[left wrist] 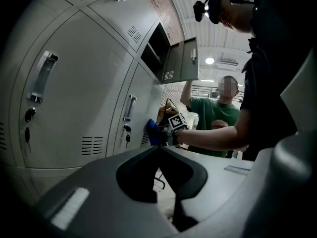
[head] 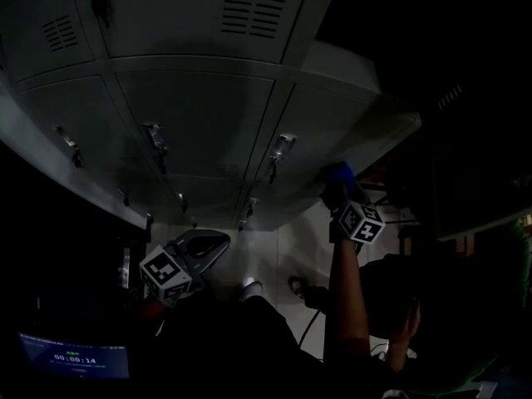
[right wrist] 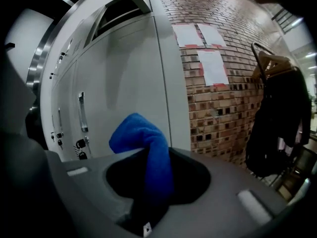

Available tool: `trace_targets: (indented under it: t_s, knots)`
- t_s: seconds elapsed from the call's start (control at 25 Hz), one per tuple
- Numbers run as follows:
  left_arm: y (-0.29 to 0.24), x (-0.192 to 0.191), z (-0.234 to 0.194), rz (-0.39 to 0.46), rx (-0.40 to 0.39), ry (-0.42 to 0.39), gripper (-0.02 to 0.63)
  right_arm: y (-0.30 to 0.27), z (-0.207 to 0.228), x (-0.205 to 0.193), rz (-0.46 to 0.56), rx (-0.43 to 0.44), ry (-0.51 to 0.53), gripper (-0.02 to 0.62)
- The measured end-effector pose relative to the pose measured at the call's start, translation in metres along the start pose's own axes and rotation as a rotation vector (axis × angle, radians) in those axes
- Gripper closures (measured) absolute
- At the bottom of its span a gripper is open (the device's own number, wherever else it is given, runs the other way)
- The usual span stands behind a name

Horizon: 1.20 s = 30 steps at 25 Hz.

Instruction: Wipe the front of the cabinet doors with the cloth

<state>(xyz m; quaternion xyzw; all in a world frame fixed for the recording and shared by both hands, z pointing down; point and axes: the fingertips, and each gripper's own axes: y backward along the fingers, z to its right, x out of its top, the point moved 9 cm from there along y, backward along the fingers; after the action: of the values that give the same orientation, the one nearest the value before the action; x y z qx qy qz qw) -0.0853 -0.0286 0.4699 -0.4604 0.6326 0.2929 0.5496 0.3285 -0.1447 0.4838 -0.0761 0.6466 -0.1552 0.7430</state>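
Note:
Grey metal cabinet doors (head: pixel 199 115) with handles and keyed locks fill the head view. My right gripper (head: pixel 337 191) is shut on a blue cloth (head: pixel 337 173) and holds it against the lower right door. The left gripper view shows that cloth (left wrist: pixel 152 132) on the door (left wrist: pixel 84 98) beside a handle, with the right gripper (left wrist: pixel 166 133) behind it. In the right gripper view the cloth (right wrist: pixel 143 143) bunches out of the right gripper (right wrist: pixel 148 155), close to the door (right wrist: pixel 124 73). My left gripper (head: pixel 218 241) hangs low at the left, away from the doors. This left gripper (left wrist: pixel 158 148) is shut and empty.
An upper cabinet door (left wrist: pixel 181 61) stands open above. A person in a green shirt (left wrist: pixel 218 118) stands beyond the cabinets. A brick wall (right wrist: pixel 223 98) with paper sheets and a dark coat on a rack (right wrist: pixel 277 123) lie right of the cabinets. A lit screen (head: pixel 75 357) glows at lower left.

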Motion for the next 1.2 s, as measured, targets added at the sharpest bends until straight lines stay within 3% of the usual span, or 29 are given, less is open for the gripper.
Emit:
trace_targets:
  t_s: [0.28,0.52,0.96,1.2]
  knots:
    - [-0.002,0.001,0.003,-0.007,0.003,-0.005,0.604,0.004,0.025,-0.006,-0.009,-0.052,-0.035,0.512]
    - [-0.001,0.003,0.008,-0.005,-0.007,0.008,0.604,0.019,0.006,-0.018,0.023,-0.03,-0.042,0.512]
    - [0.016,-0.001,0.007,-0.001,-0.002,0.01,0.604,0.016,-0.123,-0.062,-0.005,0.272,0.009,0.512]
    - [0.029,-0.006,0.006,-0.005,0.019,0.02,0.604,-0.004,-0.168,-0.072,-0.045,0.355,0.076,0.512]
